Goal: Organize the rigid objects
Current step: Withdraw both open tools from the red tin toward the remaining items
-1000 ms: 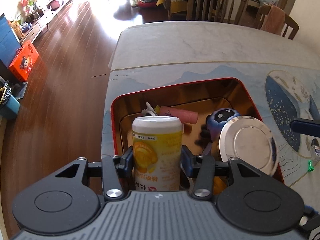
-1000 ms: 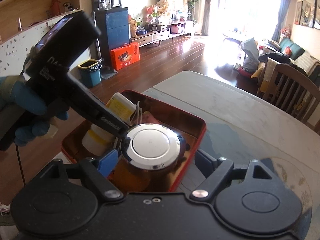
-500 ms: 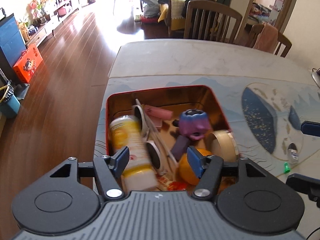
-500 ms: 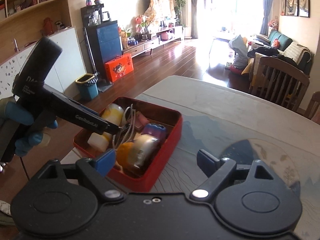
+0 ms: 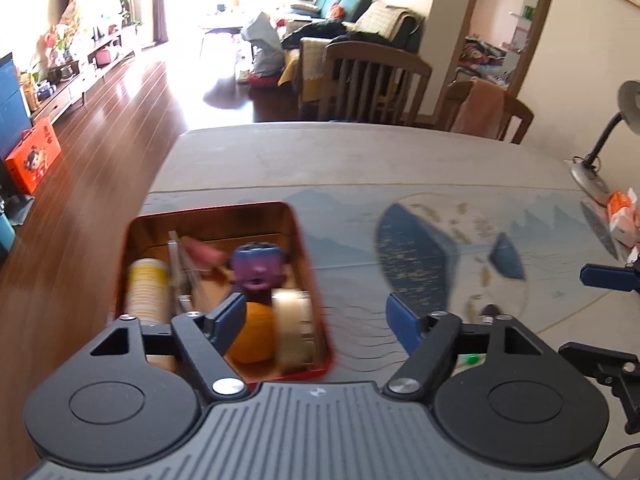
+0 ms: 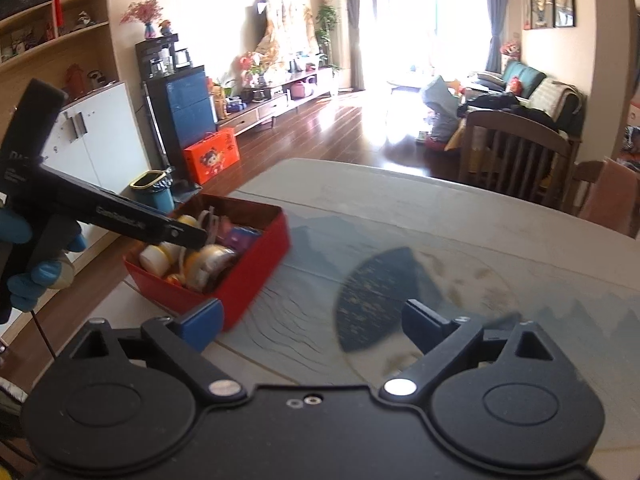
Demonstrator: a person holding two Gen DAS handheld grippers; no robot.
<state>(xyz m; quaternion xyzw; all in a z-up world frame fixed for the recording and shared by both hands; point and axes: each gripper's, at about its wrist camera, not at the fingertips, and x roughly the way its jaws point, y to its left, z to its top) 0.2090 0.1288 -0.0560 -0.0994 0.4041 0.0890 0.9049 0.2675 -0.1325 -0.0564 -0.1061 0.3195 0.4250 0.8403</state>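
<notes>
Rigid objects lay beyond both opening, empty grippers, left [image 5: 316, 320] and right [image 6: 312, 320]: a yellow-labelled cylindrical bottle [image 5: 146, 288], purple figure [image 5: 258, 266], orange ball [image 5: 256, 334] and tape roll [image 5: 294, 328] filled the rounded red tin [image 6: 256, 268] on the matte printed tabletop [image 5: 360, 168].

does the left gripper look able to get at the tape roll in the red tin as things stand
Probably yes. The tape roll stands at the near right corner of the open red tin, uncovered from above. The left gripper holds nothing, its jaws opening, though the orange ball crowds one side.
</notes>
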